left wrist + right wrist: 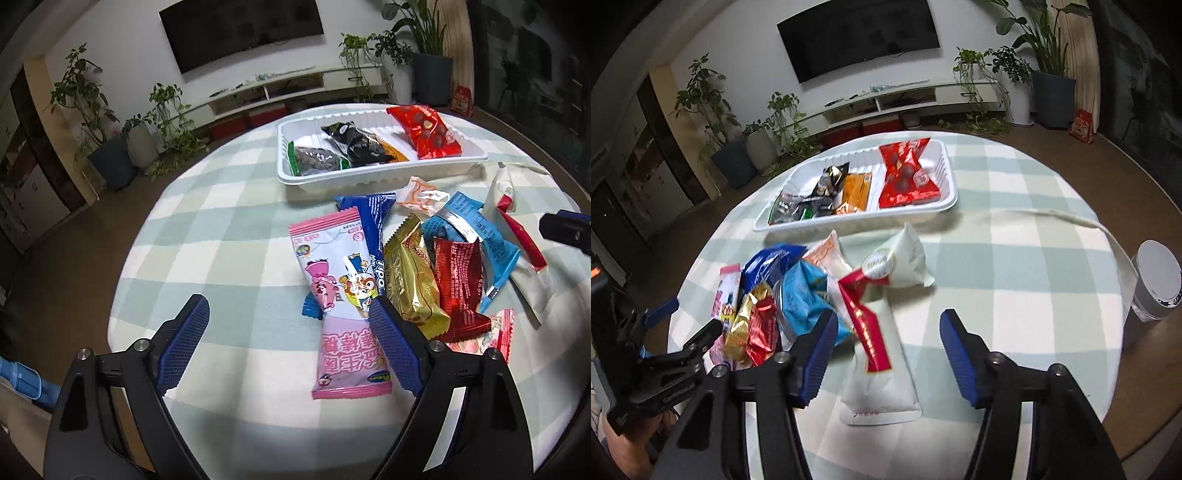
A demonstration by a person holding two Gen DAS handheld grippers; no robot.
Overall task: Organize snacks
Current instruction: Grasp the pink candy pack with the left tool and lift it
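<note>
A white tray (373,181) at the far side of the round table holds a red packet (428,131), a black packet (354,142), an orange packet and a green-edged dark packet (317,158). A pile of loose snacks lies nearer: a pink packet (340,295), a blue Tipo bar (373,221), a gold packet (413,280), a red foil packet (461,288) and a light blue packet (472,229). My left gripper (290,306) is open over the pink packet. My right gripper (888,325) is open over a white packet with a red band (879,362).
The table has a green-and-white checked cloth (229,229). The tray also shows in the right wrist view (951,201). A white-lidded cup (1156,284) stands at the table's right edge. A white cord (1052,216) runs across the cloth. Plants and a TV stand are behind.
</note>
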